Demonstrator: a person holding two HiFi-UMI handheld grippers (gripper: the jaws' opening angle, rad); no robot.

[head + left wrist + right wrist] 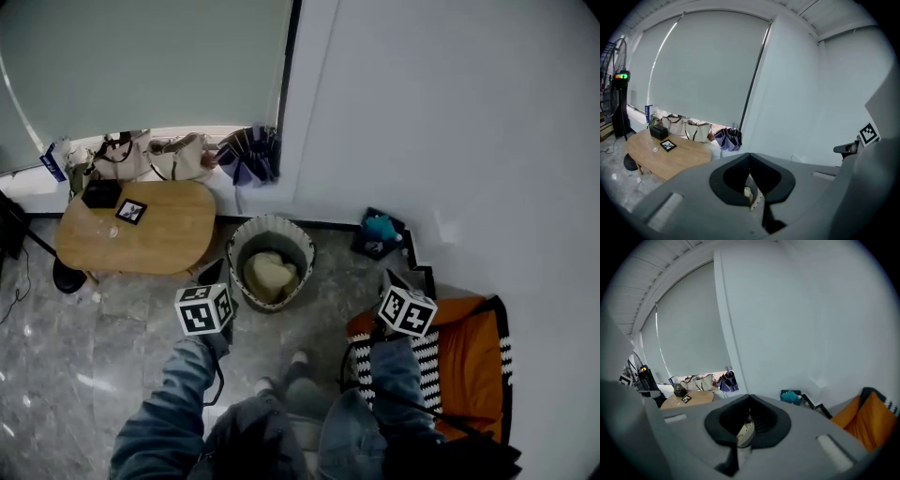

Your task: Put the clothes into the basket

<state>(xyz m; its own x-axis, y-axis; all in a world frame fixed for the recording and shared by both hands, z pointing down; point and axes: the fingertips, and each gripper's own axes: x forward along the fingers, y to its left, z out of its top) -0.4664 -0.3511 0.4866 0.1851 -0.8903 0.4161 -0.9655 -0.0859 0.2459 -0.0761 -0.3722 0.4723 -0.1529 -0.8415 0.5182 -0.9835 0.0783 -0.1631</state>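
The round grey basket (pixel 302 246) stands on the floor between my two grippers, with a cream-coloured garment (pixel 269 277) lying inside it. My left gripper (pixel 213 273) hangs just left of the basket's rim, its jaws shut with nothing in them (pixel 750 154). My right gripper (pixel 394 278) is raised to the right of the basket, over the edge of an orange seat (pixel 473 361). Its jaws are also shut and hold nothing (pixel 750 396). Through the hole behind each pair of jaws a bit of the basket (pixel 745 430) shows. A black-and-white striped fabric (pixel 433 361) lies on the seat.
An oval wooden table (pixel 141 230) with a black box (pixel 100 193) and a small picture frame (pixel 131 211) stands at the left. Bags (pixel 150 157) and a folded umbrella (pixel 251 155) sit on the sill. A teal toy (pixel 380 228) lies by the white wall.
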